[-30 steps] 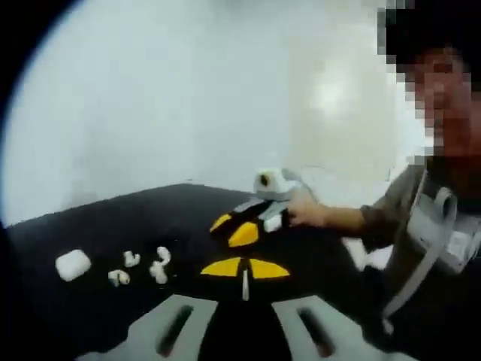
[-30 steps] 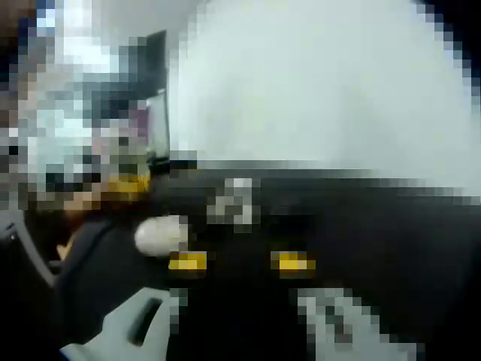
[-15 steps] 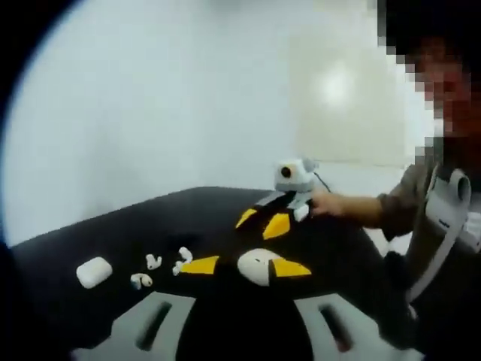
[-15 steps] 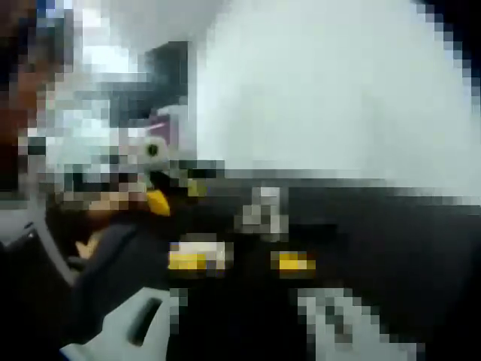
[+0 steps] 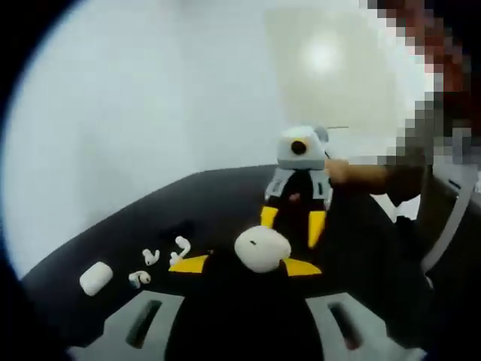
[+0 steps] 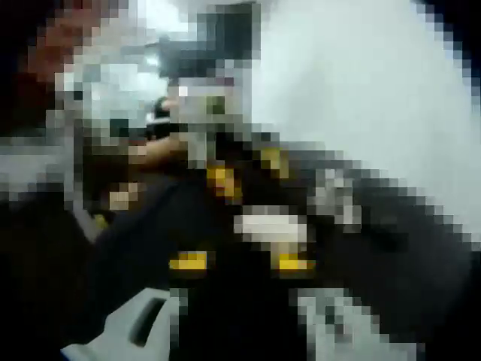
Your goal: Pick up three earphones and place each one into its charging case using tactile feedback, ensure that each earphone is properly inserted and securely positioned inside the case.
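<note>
Two cases are on the black table [image 5: 225, 195]: an oval one [image 5: 261, 249] lies just ahead of the left gripper [image 5: 244, 265], between its yellow tips, and a smaller one [image 5: 95, 277] sits far to the left of the jaws. Three earphones [image 5: 159, 259] lie loose between the small case and the left tip, all to the left of the jaw line. The left jaws are apart and hold nothing. The right gripper [image 5: 294, 222] comes from behind the oval case, its yellow tips also apart and pointing down at the table just behind it. In the right gripper view the picture is too coarse; I see a white blob, probably the oval case [image 6: 270, 227], just above the jaws [image 6: 240, 262]. I judge the left gripper is nearer to the earphones and must swing left to reach them
</note>
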Demonstrator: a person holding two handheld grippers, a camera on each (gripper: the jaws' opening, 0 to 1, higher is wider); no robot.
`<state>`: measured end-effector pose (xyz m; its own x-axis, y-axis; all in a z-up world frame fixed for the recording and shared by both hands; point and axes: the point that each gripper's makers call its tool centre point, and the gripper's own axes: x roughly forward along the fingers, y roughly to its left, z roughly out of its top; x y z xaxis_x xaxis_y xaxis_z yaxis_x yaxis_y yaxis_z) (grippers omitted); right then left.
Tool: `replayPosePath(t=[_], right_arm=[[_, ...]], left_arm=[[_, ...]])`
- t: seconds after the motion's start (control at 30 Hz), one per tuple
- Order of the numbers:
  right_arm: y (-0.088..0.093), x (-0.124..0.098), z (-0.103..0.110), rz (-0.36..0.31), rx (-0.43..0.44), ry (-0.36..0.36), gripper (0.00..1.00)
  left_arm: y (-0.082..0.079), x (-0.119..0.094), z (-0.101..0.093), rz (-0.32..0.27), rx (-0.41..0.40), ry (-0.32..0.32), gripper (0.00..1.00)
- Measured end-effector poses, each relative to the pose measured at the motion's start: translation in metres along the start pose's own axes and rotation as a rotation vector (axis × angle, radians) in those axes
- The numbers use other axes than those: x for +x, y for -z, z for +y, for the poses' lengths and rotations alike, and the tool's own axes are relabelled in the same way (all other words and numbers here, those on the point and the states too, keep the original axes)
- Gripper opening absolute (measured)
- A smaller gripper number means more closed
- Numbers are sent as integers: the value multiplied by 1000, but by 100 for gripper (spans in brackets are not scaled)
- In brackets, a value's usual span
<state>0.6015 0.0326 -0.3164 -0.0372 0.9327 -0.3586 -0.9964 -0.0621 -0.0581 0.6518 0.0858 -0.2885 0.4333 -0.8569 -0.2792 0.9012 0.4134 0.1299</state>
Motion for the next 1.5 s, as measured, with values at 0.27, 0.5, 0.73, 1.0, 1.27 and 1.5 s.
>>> replayPosePath(t=[0.27,0.5,0.73,1.0,1.27,1.5], right_arm=[[-18,-21,-36,-114,88,150,31],[3,-10,-58,-47,186,205,39],[2,0,2,10,0,-22,36],[-6,-9,8,-12,-81,-25,34],[-35,-11,-22,-99,-324,191,33],[-14,11,-30,-18,-537,204,32]], left_arm=[[11,6,-12,39,19,49,34],[17,13,-19,67,52,69,34],[21,13,-17,82,71,65,35],[20,14,-22,77,88,84,34],[19,15,-20,68,110,73,36],[18,18,-20,57,118,78,35]])
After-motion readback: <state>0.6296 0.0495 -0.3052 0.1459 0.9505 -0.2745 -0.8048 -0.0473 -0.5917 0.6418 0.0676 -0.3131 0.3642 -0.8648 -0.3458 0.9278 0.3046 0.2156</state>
